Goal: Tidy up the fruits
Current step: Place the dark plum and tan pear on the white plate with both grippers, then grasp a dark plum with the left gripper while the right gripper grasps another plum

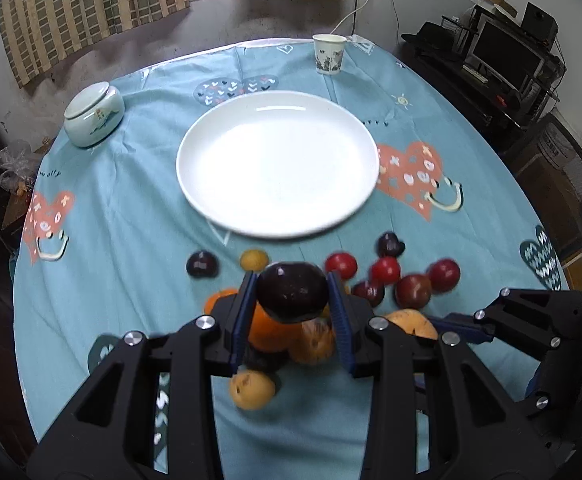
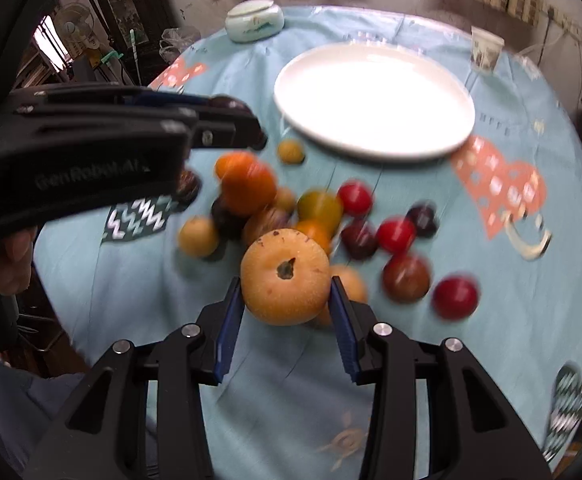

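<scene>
Plum (image 1: 293,296) clamped in left gripper (image 1: 293,300), lifted above the fruit pile (image 2: 291,216), white plate (image 1: 277,164) at twelve o'clock. Pear (image 2: 285,276) pinched between right gripper (image 2: 287,308) pads, red plums (image 2: 395,234) scattered at two o'clock.

A glossy white ceramic plate (image 1: 277,164) is shining on a matt blue printed cloth tablecloth (image 1: 131,184). A smooth, shiny dark plum (image 1: 293,292) is sitting between ribbed blue pads (image 1: 244,312). A rough, speckled tan pear (image 2: 285,282) is looking matt. A paper cup (image 1: 328,54) is standing far off.
</scene>
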The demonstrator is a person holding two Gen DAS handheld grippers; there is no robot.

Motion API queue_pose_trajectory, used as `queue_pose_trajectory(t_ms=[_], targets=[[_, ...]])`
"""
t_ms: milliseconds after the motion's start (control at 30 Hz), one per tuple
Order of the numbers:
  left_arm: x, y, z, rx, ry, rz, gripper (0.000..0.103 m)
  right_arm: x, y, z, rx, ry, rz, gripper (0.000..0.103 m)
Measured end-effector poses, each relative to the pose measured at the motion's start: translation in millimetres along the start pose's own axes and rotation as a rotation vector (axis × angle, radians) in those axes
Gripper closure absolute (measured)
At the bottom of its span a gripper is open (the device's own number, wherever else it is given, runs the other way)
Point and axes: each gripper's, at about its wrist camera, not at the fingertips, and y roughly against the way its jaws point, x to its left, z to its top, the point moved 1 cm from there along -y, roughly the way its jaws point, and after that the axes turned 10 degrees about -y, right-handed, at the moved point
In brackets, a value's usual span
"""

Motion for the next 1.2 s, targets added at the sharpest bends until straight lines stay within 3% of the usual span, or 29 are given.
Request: queue_pose_trajectory(t_ms=[200, 333, 467, 533, 567, 600, 633, 667, 733, 900, 1067, 1200], targets=[[26, -32, 59, -0.024, 0.054, 0.035, 0.067, -28, -4, 80, -0.143, 0.011, -0.047, 0.06], [45, -73, 87, 0.023, 0.078, 0.06, 0.067, -48, -39, 120, -0.11, 0.013, -0.084, 0.06], [58, -106, 99, 0.07, 0.084, 0.067, 0.066, -66, -79, 146, -0.023, 0.009, -0.095, 0.06], [62, -122, 102, 0.092, 0.086, 0.069, 0.066, -70, -92, 150, -0.023, 0.034, -0.115, 0.06], [63, -129, 102, 0.105, 0.084, 0.064, 0.062, -72, -98, 153, -0.024, 0.05, -0.115, 0.058], [63, -135, 103, 0.117, 0.082, 0.072, 0.049, -74, -102, 156, -0.019, 0.055, -0.122, 0.056], [64, -139, 103, 0.121, 0.078, 0.077, 0.042, -77, -105, 156, -0.019, 0.052, -0.126, 0.04], [65, -141, 104, 0.122, 0.075, 0.08, 0.038, -78, -105, 157, -0.025, 0.053, -0.119, 0.033], [66, -140, 104, 0.114, 0.081, 0.073, 0.038, -77, -100, 158, -0.035, 0.078, -0.126, 0.033], [84, -102, 90, 0.046, 0.11, 0.067, 0.038, -91, -58, 143, -0.09, 0.047, -0.162, 0.033], [108, -50, 42, 0.001, 0.138, 0.098, 0.037, -118, -24, 69, -0.037, -0.043, -0.142, 0.033], [118, -25, -12, 0.031, 0.194, 0.107, 0.035, -125, -10, 2, 0.018, -0.089, -0.145, 0.033]])
